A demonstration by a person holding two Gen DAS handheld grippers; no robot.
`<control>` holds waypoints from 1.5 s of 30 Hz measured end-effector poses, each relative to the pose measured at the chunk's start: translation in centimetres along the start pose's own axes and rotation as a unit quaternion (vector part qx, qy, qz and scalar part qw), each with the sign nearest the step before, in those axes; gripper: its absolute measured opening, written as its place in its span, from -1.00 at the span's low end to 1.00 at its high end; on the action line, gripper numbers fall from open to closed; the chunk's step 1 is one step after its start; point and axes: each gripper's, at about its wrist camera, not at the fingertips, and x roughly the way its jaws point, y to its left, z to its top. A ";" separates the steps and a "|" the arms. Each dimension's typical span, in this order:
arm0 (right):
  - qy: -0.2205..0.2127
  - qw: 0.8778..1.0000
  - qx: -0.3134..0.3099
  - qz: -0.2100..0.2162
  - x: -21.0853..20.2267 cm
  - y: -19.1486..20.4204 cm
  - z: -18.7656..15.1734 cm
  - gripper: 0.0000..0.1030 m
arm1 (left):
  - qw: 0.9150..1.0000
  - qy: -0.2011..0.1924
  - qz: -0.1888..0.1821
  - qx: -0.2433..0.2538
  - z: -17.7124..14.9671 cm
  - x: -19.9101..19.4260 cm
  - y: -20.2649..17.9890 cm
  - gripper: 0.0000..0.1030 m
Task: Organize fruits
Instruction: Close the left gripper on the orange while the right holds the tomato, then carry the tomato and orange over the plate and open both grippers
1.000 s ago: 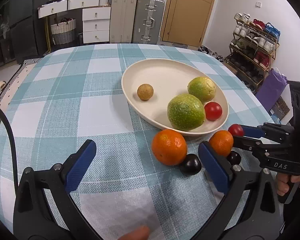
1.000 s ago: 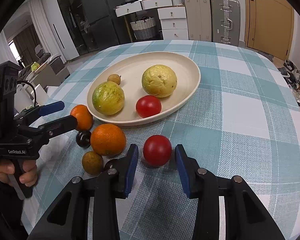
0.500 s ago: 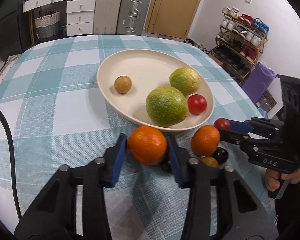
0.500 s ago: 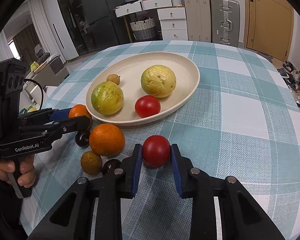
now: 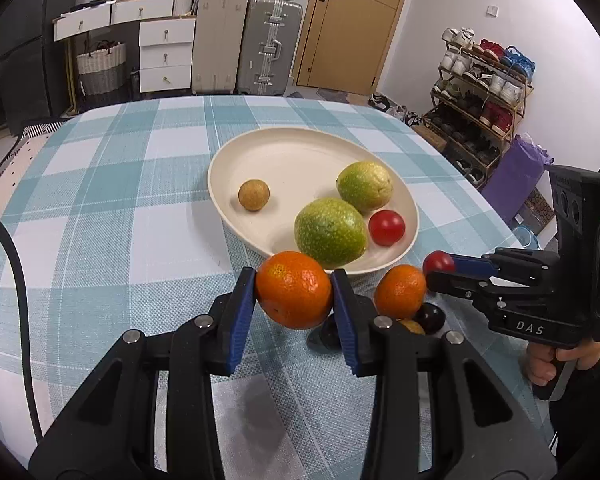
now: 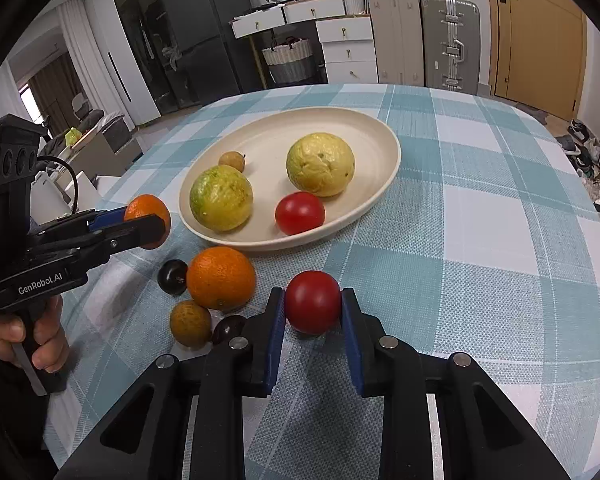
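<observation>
The left gripper (image 5: pixel 293 292) pinches an orange (image 5: pixel 293 289) just short of the plate (image 5: pixel 260 152); the right gripper (image 6: pixel 313 307) pinches a tomato (image 6: pixel 313 302) above the cloth (image 6: pixel 480 240). Only the right view shows the second orange (image 6: pixel 221 278), brown fruit (image 6: pixel 190 323) and two dark plums (image 6: pixel 172 277) clearly, all on the cloth. The left view alone shows the shoe rack (image 5: pixel 484 92).

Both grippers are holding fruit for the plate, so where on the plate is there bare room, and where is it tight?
The plate is bare along its far rim and between the longan and yellow guava. Its near end is crowded: green guava and tomato sit close, with loose fruit outside that rim.
</observation>
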 end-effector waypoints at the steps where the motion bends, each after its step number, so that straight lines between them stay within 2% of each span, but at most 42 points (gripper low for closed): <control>1: -0.004 1.000 -0.001 0.001 -0.3 0.0 0.0 -0.46 | 1.000 -0.004 0.001 0.003 0.1 -0.3 -0.1 -0.32; 11: -0.046 0.999 0.004 0.010 -2.9 0.5 1.2 -0.46 | 0.999 -0.036 0.009 0.016 1.8 -2.1 -0.3 -0.32; 20: -0.057 0.998 0.006 0.003 -2.9 0.3 3.1 -0.46 | 0.999 -0.049 0.017 0.014 3.6 -1.7 0.1 -0.32; 32: -0.055 0.998 0.020 -0.009 -1.3 -1.1 4.7 -0.46 | 0.999 -0.037 0.025 0.014 5.0 1.3 0.8 -0.32; 45: -0.033 0.999 0.011 -0.010 1.4 -1.2 6.5 -0.46 | 0.999 -0.018 0.025 0.019 5.2 4.2 1.2 -0.32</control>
